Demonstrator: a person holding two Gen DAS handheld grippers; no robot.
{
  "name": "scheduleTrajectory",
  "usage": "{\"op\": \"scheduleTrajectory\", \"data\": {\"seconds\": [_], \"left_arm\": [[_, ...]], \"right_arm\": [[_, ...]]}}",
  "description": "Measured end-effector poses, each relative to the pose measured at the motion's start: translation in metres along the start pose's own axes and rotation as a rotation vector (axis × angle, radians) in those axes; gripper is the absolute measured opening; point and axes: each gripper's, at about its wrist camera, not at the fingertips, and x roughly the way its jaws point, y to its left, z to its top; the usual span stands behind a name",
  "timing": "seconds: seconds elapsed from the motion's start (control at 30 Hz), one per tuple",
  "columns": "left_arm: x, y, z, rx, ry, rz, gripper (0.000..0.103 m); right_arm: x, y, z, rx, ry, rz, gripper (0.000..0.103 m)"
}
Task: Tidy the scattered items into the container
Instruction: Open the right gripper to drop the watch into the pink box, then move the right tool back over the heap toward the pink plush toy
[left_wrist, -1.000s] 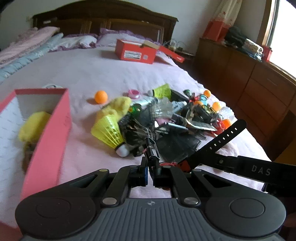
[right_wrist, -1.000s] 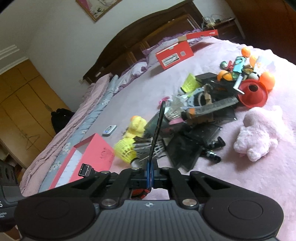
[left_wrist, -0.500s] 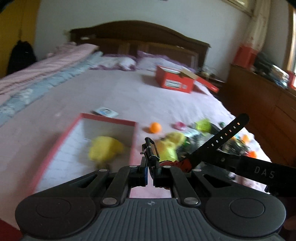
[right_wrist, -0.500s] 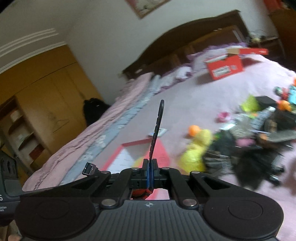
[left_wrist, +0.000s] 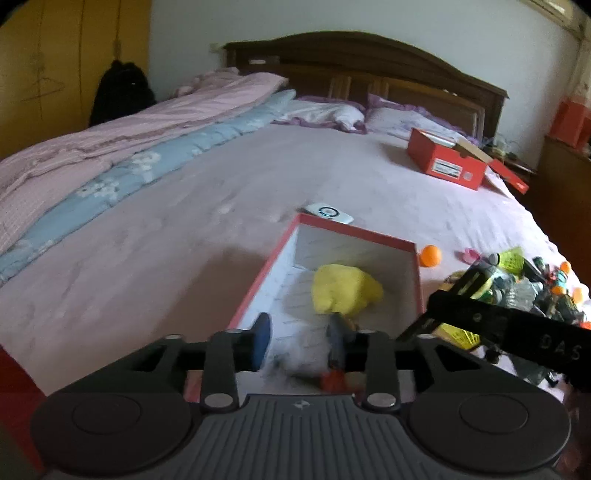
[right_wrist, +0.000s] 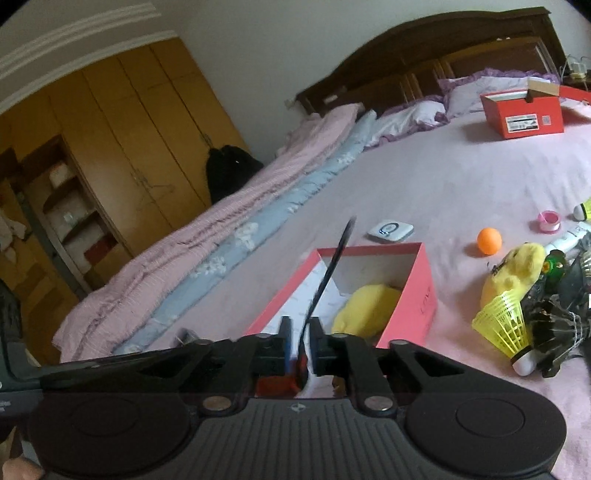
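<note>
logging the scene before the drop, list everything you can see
bed: 1, pink sheet, under everything
box: 1, pink, open, on bed
plush: 2, yellow, one in box, one right of it
ball: 1 near, orange, right of box
shuttlecock: at least 2, yellow, by pile
tub: 1, pink, past ball
device: 1, white, behind box
shoebox: 1, red, near pillows
pile: dark clutter, uncountable, right edge
strap: 1, black, upright over box
left gripper: open, over box
right gripper: slightly open, strap between fingers
</note>
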Motion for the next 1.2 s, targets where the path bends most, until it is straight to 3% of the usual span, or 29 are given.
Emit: {"op": "scheduleTrajectory", "data": {"seconds": [0.13,0.2,0.3,0.6,0.9,1.2], "left_arm": [[-0.006,0.003,-0.003,-0.027,-0.005,-0.015,0.058],[-0.007,0.000,-0.006,-0.045,-0.001,-0.024,0.076],[-0.009,-0.006,-0.013,-0.079,-0.001,-0.057,0.091],[-0.038,-0.062,-0.043,0.002,0.009,-0.145,0.103],[-0.034,-0.141,-0.077,0.133,0.095,-0.261,0.103],[-0.014,-0.164,-0.095,0.149,0.163,-0.265,0.103]], "right_arm": [[-0.004,-0.002,-0.002,-0.001,-0.007,-0.012,0.024],[-0.013,-0.008,-0.006,0.010,-0.007,-0.023,0.025],[-0.031,-0.022,-0.014,0.032,-0.006,-0.044,0.028],[-0.106,-0.070,-0.068,0.144,-0.001,-0.162,0.044],[-0.177,-0.116,-0.098,0.187,-0.028,-0.296,0.050],[-0.181,-0.147,-0.094,0.171,-0.023,-0.344,0.050]]}}
